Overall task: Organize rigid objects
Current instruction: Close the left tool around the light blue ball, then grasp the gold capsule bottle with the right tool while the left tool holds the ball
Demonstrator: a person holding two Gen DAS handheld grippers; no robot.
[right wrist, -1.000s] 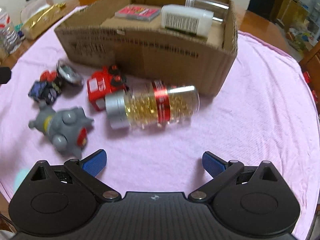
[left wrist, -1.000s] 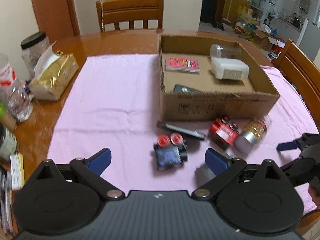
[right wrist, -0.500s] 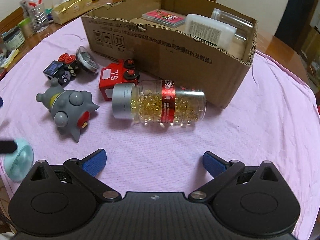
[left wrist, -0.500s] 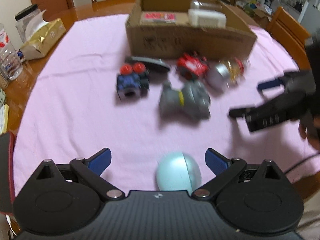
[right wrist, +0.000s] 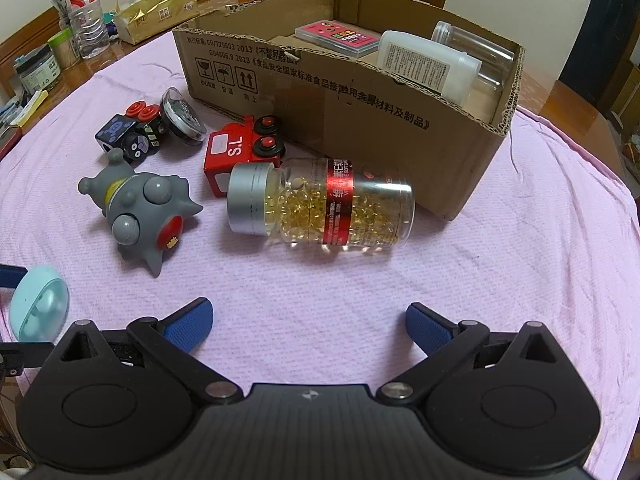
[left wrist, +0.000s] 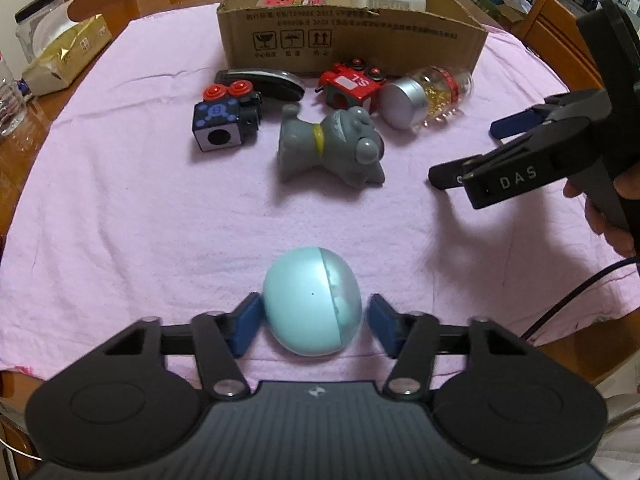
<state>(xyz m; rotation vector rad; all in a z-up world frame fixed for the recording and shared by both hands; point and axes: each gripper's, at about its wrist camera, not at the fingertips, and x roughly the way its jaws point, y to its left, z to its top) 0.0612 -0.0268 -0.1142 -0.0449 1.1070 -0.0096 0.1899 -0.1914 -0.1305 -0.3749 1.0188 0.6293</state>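
Observation:
A pale blue egg-shaped capsule point(left wrist: 313, 300) lies on the pink cloth between the fingers of my left gripper point(left wrist: 313, 326). The left pad touches it; a small gap shows at the right pad. It also shows in the right wrist view point(right wrist: 38, 308). My right gripper point(right wrist: 308, 326) is open and empty, hovering in front of a capsule bottle point(right wrist: 320, 204). Near the cardboard box point(left wrist: 360, 40) lie a grey spiky toy point(left wrist: 332, 146), a red toy point(left wrist: 352, 86), a dark blue cube toy point(left wrist: 224, 118) and a black remote-like device point(left wrist: 260, 82).
The box holds a pink card pack point(right wrist: 340, 38), a white bottle point(right wrist: 428, 64) and a clear jar point(right wrist: 472, 44). A gold tissue pack point(left wrist: 64, 60), jars and a water bottle point(right wrist: 86, 8) stand at the table's left. Wooden chairs stand behind and to the right.
My left gripper pulled back from the toys, came down around the blue capsule and narrowed its fingers. My right gripper drew back a little from the capsule bottle.

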